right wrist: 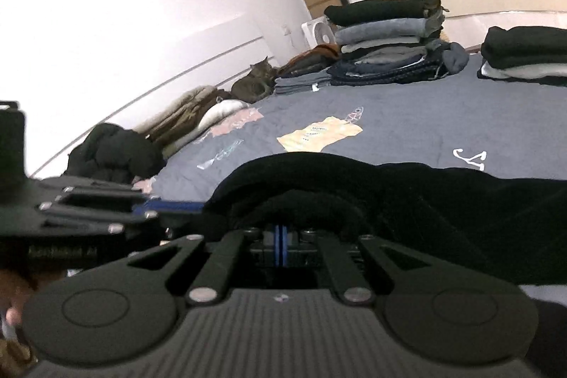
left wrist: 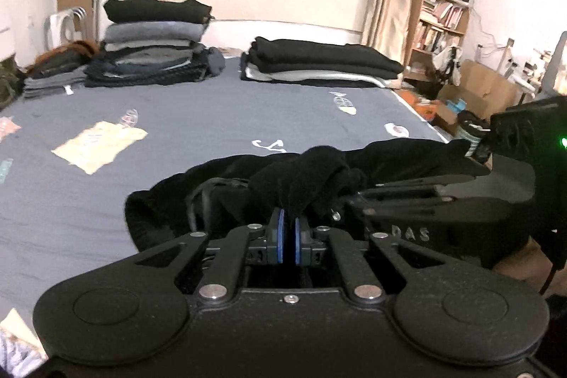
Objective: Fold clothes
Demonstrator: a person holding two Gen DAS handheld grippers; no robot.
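Both clamped on black garment (left wrist: 319,172): left gripper (left wrist: 288,218) lower centre, right gripper (right wrist: 281,229) alongside; cloth stretching rightward.

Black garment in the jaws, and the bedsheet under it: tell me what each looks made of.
Black garment: looks like soft knit or fleece, matte and slightly fuzzy, bunching in thick rounded folds; the exact fibre is unclear. Bedsheet: seems thin woven cotton-like cloth, matte blue-grey with printed patches and fine wrinkles.

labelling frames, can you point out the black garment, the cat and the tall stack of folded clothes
black garment (left wrist: 319,162): left wrist view, bunched fold above the fingers
cat (right wrist: 253,84): right wrist view, its body
tall stack of folded clothes (left wrist: 156,30): left wrist view, grey layer
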